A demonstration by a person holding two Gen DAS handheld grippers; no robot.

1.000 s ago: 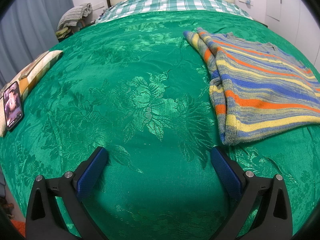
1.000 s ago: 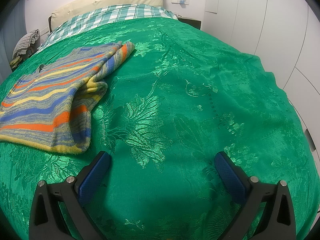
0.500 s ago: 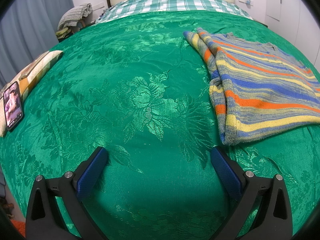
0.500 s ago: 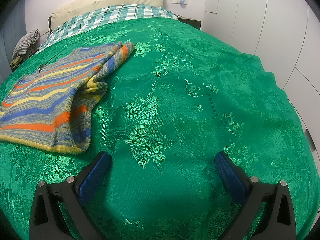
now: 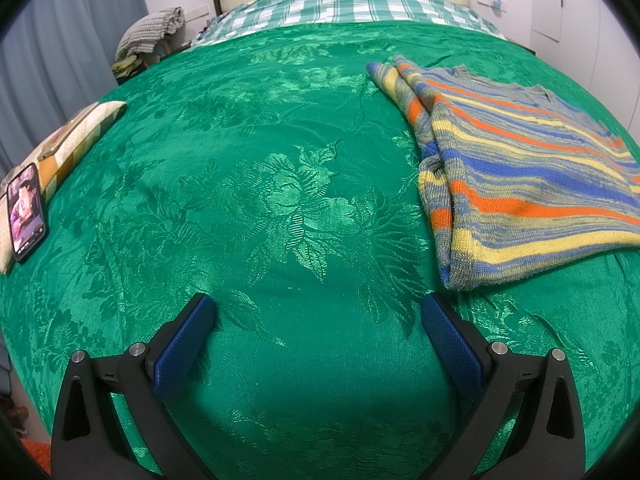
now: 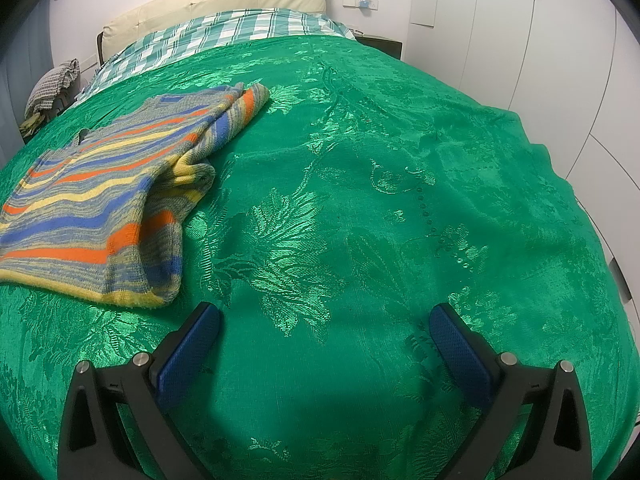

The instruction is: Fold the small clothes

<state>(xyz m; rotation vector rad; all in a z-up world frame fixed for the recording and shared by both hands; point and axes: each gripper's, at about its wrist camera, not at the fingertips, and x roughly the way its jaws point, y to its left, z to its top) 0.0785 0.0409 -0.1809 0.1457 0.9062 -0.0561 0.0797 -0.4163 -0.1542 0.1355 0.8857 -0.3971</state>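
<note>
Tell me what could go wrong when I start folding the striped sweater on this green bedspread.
The striped sweater lies with its sleeves already bunched along both side edges, so a fold may trap lumps. The green bedspread looks thin and slick; an open hand-held gripper, left or right, could pinch it together with the knit. The phone rests near the bed's edge, and tugging the cover might shift it.

Left hand-held gripper in shot: 2 black angular arms with triangular cut-outs, each tipped by a blue textured pad, 2 round silver screws per arm. Right hand-held gripper, same build: black frame, blue dimpled pads, silver screw heads.
</note>
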